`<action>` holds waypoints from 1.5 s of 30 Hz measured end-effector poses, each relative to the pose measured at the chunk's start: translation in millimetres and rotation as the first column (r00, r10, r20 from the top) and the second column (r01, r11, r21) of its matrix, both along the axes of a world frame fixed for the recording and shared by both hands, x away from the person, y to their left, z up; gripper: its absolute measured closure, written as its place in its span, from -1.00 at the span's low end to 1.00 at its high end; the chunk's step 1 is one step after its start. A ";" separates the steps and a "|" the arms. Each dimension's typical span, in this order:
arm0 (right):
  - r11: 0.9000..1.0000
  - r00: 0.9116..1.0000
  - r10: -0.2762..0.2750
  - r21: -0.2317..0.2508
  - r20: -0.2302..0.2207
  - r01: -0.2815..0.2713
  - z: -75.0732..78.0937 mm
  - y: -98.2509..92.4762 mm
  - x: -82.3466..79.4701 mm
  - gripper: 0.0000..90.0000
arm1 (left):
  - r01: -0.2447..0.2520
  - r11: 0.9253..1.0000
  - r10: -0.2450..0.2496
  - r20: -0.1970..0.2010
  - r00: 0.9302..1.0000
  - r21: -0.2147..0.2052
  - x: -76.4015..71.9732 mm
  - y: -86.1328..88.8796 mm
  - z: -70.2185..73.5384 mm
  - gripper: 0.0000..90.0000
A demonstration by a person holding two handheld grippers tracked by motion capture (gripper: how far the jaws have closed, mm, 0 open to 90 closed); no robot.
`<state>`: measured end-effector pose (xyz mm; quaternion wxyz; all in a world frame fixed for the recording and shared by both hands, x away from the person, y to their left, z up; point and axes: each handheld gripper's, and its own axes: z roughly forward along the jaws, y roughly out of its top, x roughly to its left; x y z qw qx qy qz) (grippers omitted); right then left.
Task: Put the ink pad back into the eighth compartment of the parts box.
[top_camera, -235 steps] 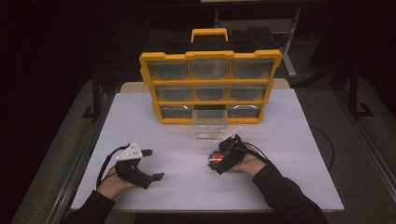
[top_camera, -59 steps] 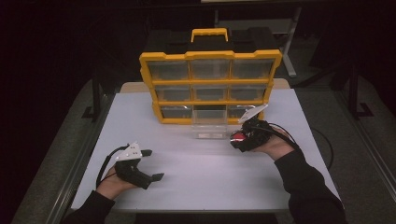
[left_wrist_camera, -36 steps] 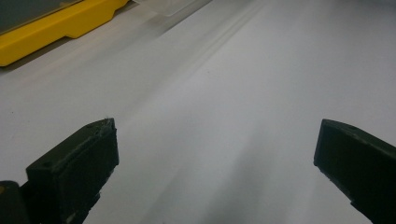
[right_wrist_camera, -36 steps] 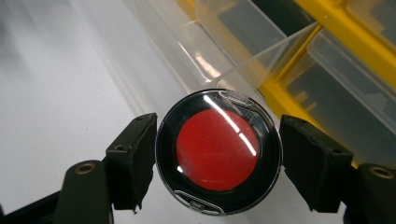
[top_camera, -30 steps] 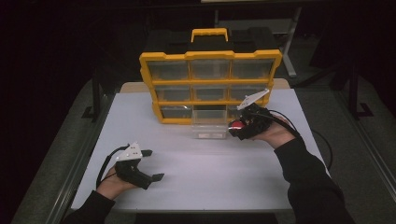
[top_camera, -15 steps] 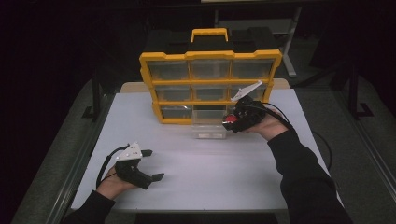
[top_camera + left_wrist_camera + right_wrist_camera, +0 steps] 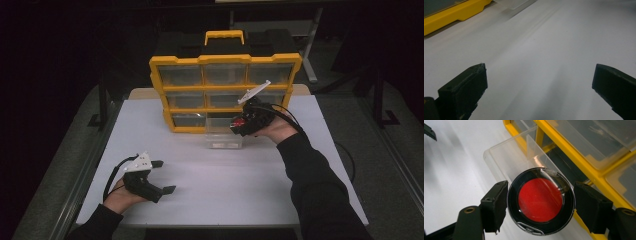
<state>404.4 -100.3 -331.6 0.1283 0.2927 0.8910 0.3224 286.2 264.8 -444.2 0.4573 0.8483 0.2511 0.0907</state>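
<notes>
In the high view, a white table (image 7: 200,200) carries a yellow organiser (image 7: 226,90) of clear drawers, standing upright at the far edge with a handle on top. One clear drawer (image 7: 223,137) is out of the bottom row and rests on the table just in front of the organiser. The right gripper (image 7: 239,122) hangs just above the right end of that drawer, carried by a hand in a dark sleeve, and a round red-and-black disc (image 7: 240,123) shows at its tip. The left gripper (image 7: 164,176) rests low over the near left part of the table, well apart from the organiser, its two black jaws spread with nothing between them.

In the left gripper view, the two jaws stand wide apart over bare white table (image 7: 536,62). The yellow organiser (image 7: 454,15) base crosses the top left corner, with a corner of the clear drawer (image 7: 511,3) beside it.

In the right gripper view, the right gripper (image 7: 540,202) is clamped on the disc (image 7: 540,200), a black ring around a red centre under a clear cover; both pads press its sides. The disc hangs over the clear drawer (image 7: 504,155), which has a divider wall and lies against the yellow organiser (image 7: 564,142) frame. A dark tip of the left gripper (image 7: 429,131) shows at the top left corner.
</notes>
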 end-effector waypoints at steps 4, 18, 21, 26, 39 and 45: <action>1.000 1.000 0.000 0.006 -0.015 0.000 -3.8 7.7 7.7 -0.37 | -0.004 1.000 0.004 -0.005 1.000 -0.001 0.5 -0.4 -0.7 -1.00; 1.000 0.999 0.024 -0.009 -0.047 -0.024 -9.7 28.5 21.3 -0.37 | 0.004 1.000 -0.004 -0.007 1.000 0.000 3.6 -2.5 -0.8 -1.00; 1.000 0.998 0.021 -0.009 -0.055 -0.021 -13.4 32.4 23.9 -0.37 | 0.007 1.000 -0.007 -0.007 1.000 0.003 3.8 -2.9 -1.3 -1.00; 1.000 0.997 0.022 -0.008 -0.076 -0.023 -19.9 35.1 27.6 -0.37 | 0.006 1.000 -0.006 -0.005 1.000 -0.001 2.5 -2.0 -0.8 -1.00; 1.000 0.998 0.025 0.014 -0.062 -0.024 -14.2 29.3 20.8 -0.48 | 0.008 1.000 -0.008 -0.001 1.000 0.002 2.0 -0.9 -0.7 -1.00; 1.000 0.999 0.013 0.028 -0.053 -0.011 -11.3 17.3 10.7 -0.55 | 0.005 1.000 -0.005 -0.001 1.000 0.002 0.9 -0.8 -1.1 -1.00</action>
